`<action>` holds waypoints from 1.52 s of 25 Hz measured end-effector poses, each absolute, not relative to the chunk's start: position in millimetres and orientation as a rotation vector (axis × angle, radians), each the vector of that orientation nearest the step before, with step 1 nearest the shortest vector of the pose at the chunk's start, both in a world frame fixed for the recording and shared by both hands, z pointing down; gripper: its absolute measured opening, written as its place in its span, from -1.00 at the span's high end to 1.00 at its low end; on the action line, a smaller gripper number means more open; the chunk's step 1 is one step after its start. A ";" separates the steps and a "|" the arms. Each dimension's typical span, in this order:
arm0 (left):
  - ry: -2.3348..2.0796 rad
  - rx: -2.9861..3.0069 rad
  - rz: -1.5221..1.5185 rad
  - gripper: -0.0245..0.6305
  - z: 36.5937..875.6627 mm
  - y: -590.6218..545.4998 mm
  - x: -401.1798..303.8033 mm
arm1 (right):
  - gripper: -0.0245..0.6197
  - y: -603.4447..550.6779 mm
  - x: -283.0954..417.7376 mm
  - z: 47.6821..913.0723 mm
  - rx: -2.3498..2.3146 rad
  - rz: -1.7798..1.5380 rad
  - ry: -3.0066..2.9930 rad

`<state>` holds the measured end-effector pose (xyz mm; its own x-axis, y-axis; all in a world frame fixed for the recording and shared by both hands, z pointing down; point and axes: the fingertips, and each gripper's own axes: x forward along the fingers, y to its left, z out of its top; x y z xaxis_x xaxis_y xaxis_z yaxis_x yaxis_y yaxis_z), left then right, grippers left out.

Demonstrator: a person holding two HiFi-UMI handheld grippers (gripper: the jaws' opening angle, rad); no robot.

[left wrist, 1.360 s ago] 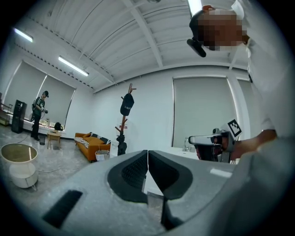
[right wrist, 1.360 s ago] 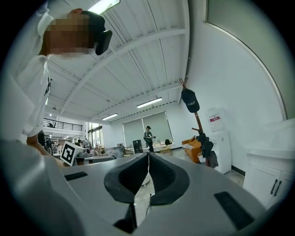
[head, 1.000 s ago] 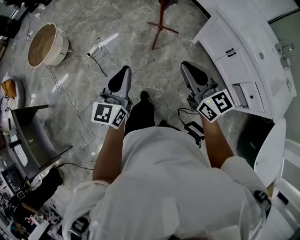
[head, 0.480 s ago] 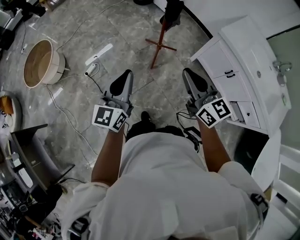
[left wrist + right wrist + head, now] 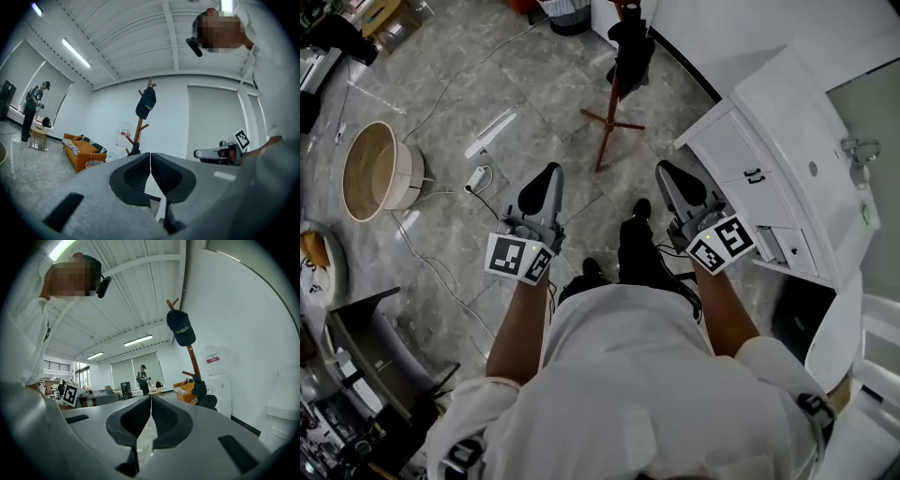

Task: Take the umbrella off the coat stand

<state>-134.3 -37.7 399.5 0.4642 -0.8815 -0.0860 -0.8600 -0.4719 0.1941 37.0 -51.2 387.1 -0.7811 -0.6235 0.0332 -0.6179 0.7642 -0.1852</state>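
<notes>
Looking straight down: both arms reach forward, the left hand-held gripper point(image 5: 549, 171) and the right hand-held gripper point(image 5: 665, 169) side by side over the grey tiled floor point(image 5: 450, 253). Ahead stands the red-brown coat stand point(image 5: 607, 117), a dark bundle point(image 5: 631, 52) hanging on its pole. A white vanity cabinet point(image 5: 773, 141) sits right, a round tub point(image 5: 380, 172) far left, with a cable point(image 5: 422, 253) trailing nearby.
</notes>
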 end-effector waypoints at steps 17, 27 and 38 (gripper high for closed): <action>-1.704 2.534 -0.256 0.87 369.6 -237.8 -94.3 | 0.87 -258.1 71.5 370.2 -0.782 -0.277 2.965; -1.784 2.498 -0.265 0.87 362.1 -303.5 -111.7 | 0.75 -331.2 48.6 371.9 -0.745 -0.207 3.036; -1.569 2.598 -0.258 0.87 369.5 -379.2 -163.5 | 0.28 -405.3 -4.8 405.0 -1.142 -0.278 3.050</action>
<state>-163.5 -379.2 369.5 0.4563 -0.8847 -0.0953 -0.8685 -0.4662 0.1684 -4.8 -405.3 405.0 -0.7487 -0.6387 0.1775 -0.6603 0.7423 -0.1140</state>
